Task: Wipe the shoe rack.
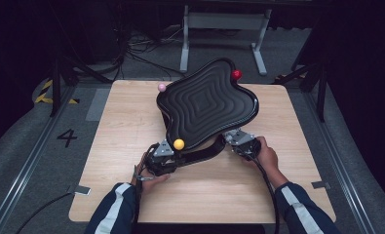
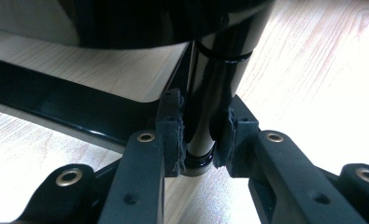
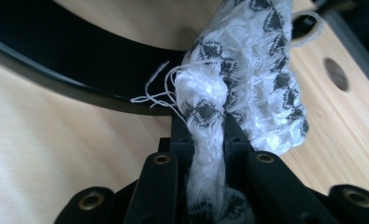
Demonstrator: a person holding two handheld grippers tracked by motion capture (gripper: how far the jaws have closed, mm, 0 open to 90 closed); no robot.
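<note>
The left hand-held gripper (image 2: 198, 140) clamps the stem of the black tray (image 1: 207, 100), which tilts up, its far lobe toward the desk's (image 1: 131, 117) far edge. The right hand-held gripper (image 3: 205, 135) pinches a white cloth (image 3: 247, 70) near the tray's near-right rim

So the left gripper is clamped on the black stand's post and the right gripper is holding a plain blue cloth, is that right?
Not quite. The right gripper holds a white cloth with a dark grey pattern, as the right gripper view shows. The left gripper is indeed clamped on the black stand's post.
</note>
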